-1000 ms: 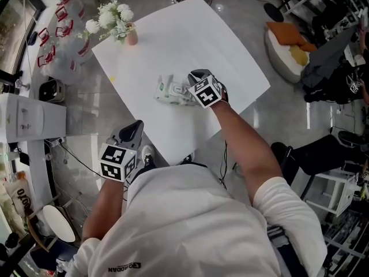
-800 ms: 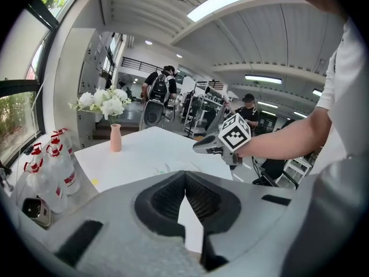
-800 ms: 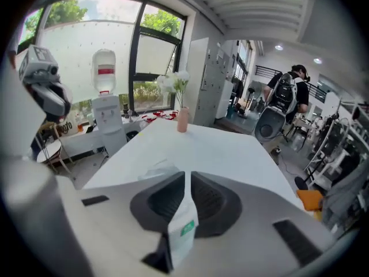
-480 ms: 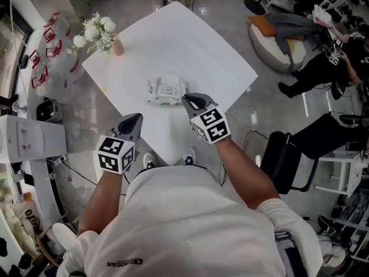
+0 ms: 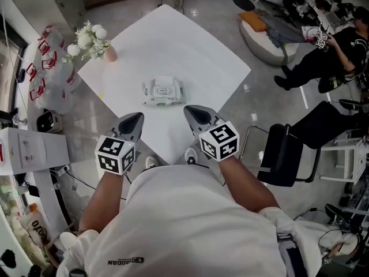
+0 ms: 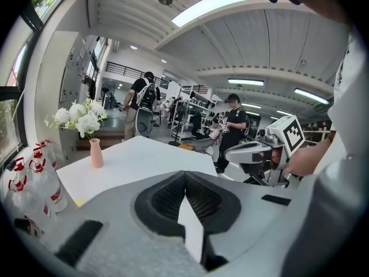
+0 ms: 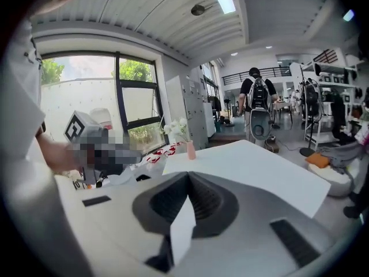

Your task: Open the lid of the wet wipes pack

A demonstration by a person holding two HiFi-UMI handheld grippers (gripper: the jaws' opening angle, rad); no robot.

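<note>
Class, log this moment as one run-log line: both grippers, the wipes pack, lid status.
left gripper: shut, empty | right gripper: shut, empty | wet wipes pack: on table, apart from grippers | lid: cannot tell

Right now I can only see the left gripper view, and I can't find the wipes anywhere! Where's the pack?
Observer: The head view shows the wet wipes pack lying near the middle of the white table. It is ahead of the left gripper and the right gripper and touches neither.
Operator: Is my other gripper holding something?
Observer: No. The right gripper view shows its jaws together with nothing between them.
Operator: Is anything beside me that I might bump?
Observer: A black chair stands on the floor by the table's edge, on your right side.
</note>
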